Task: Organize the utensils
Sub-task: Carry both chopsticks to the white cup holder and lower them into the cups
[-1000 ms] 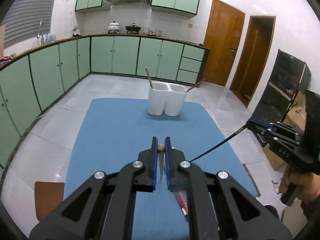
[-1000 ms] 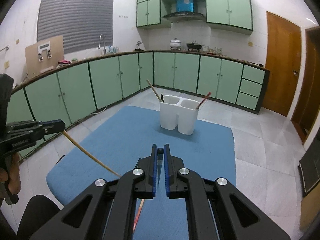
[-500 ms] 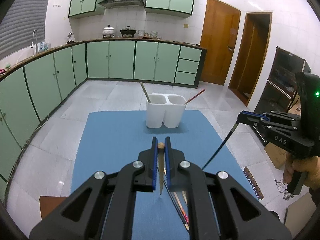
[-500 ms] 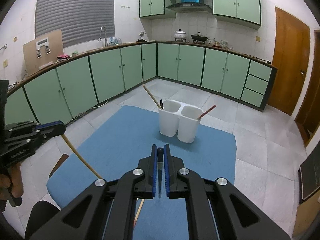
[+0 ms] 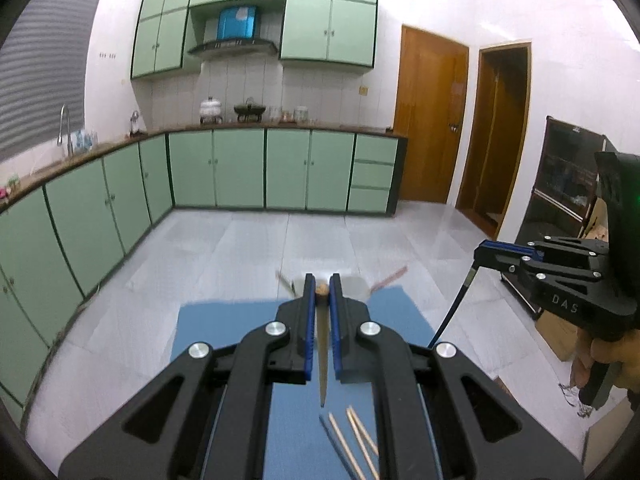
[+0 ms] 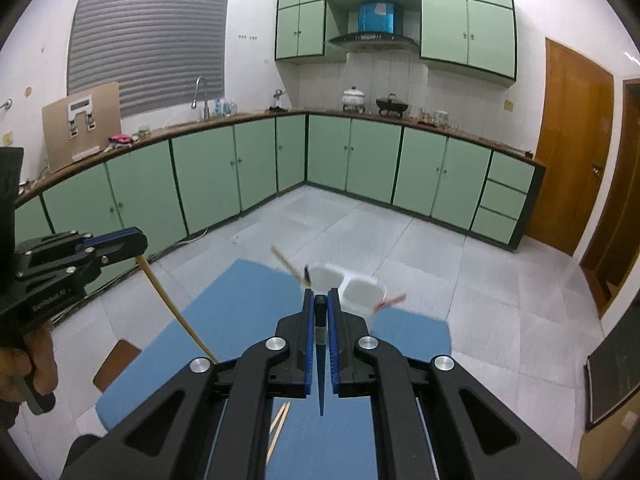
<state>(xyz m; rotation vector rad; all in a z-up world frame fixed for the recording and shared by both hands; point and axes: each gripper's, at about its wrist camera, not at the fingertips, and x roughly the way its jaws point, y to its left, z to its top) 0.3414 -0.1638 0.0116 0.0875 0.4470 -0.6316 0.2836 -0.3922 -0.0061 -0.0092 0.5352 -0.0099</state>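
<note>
My left gripper [image 5: 321,285] is shut on a wooden chopstick [image 5: 322,356] that hangs point down above the blue mat [image 5: 224,332]. My right gripper [image 6: 320,298] is shut on a dark blue-black chopstick [image 6: 321,364], also hanging point down. The white two-compartment holder [image 6: 352,286] stands at the mat's far end, just beyond the right gripper, with chopsticks leaning out of it. In the left wrist view the holder [image 5: 356,285] is mostly hidden behind my fingers. Several loose chopsticks [image 5: 354,440] lie on the mat below. Both grippers are raised high.
Each gripper shows in the other's view: the right one [image 5: 560,280] at the right, the left one [image 6: 72,256] at the left. A brown stool [image 6: 114,364] stands left of the table. Green cabinets [image 6: 360,156] line the kitchen behind.
Both grippers have risen and tilted up, each lifting its chopstick with it. The holder now sits low in both views, close behind the fingertips.
</note>
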